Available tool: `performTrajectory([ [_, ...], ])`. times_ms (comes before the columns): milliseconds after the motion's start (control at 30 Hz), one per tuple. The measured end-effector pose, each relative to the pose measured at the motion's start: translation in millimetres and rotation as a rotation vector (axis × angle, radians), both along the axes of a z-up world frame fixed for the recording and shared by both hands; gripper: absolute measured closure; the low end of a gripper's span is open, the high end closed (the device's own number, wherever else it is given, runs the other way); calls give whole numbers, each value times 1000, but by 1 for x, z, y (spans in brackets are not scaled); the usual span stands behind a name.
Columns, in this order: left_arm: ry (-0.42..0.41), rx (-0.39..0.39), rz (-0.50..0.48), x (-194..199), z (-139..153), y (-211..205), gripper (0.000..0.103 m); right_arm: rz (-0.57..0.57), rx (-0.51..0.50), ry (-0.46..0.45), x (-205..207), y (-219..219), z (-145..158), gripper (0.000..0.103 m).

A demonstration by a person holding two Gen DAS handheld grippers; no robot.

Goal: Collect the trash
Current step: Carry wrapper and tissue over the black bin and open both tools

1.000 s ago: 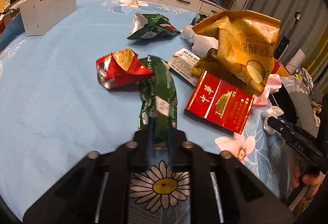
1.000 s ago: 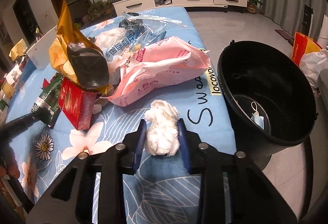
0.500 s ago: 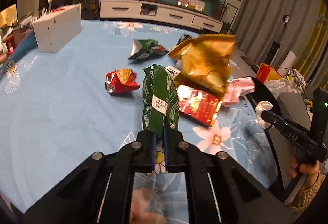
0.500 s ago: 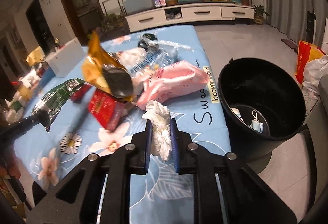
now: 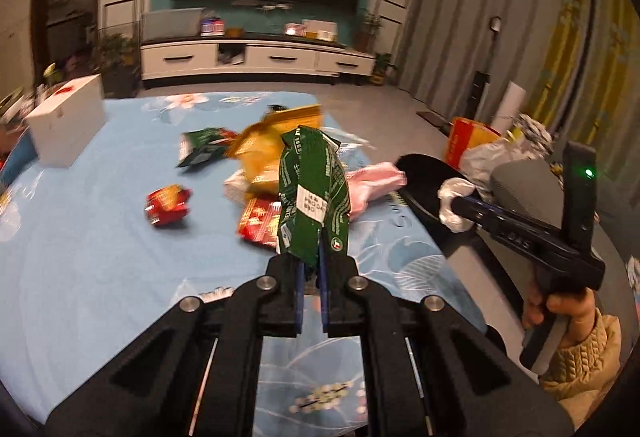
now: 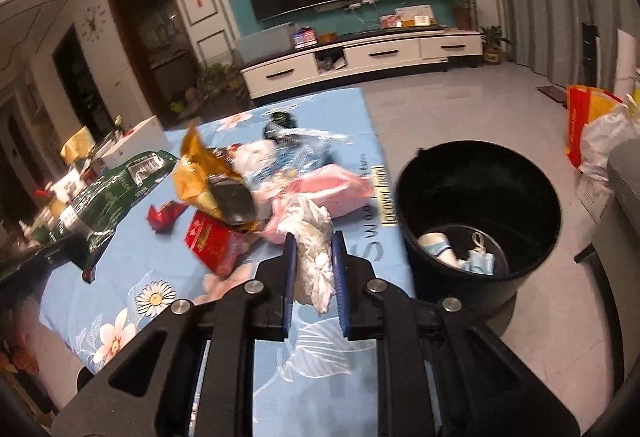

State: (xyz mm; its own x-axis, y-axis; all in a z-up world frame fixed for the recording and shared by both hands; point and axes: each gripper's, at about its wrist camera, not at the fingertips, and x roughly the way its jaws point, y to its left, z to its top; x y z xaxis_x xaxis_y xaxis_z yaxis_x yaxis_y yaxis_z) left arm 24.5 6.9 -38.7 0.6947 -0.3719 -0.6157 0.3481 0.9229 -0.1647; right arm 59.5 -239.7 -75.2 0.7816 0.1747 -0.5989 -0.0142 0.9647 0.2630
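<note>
My left gripper [image 5: 312, 257] is shut on a green snack wrapper [image 5: 314, 193] and holds it upright above the blue flowered tablecloth [image 5: 100, 257]. My right gripper [image 6: 314, 257] is shut on a crumpled white tissue [image 6: 314, 249], lifted above the table's right edge; the tissue also shows in the left wrist view [image 5: 454, 203]. A black bin [image 6: 476, 213] with some trash inside stands on the floor right of the table. The green wrapper also shows at the left of the right wrist view [image 6: 108, 193].
On the table lie a yellow chip bag [image 5: 264, 153], a red cigarette pack [image 6: 212, 243], a pink wrapper [image 6: 332, 189], a red crumpled wrapper [image 5: 168, 205], another green wrapper [image 5: 204, 151] and a white box [image 5: 66, 125]. Bags [image 6: 592, 133] sit on the floor at right.
Both grippers have risen well above the table with their loads. The green wrapper now hangs upright in the left gripper. The right gripper has tightened on the tissue and sits nearer the bin.
</note>
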Motion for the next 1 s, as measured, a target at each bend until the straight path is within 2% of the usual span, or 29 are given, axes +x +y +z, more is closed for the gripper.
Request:
performTrajectory([
  [300,14,25,-201,28,-3,-84,96,-150,60,1,-8,-59,-12,85],
  [467,62,-8,-269,58,-11,-126,96,-233,145,8,-9,-95,-26,85],
  [600,74,2,-304,77,-17,-158,96,-270,178,19,-6,-114,-38,85],
  [900,116,75,-358,116,-43,-227,96,-314,205,21,14,-138,-48,84],
  [1000,131,97,-361,129,-52,-245,95,-333,221,31,24,-147,-57,79],
])
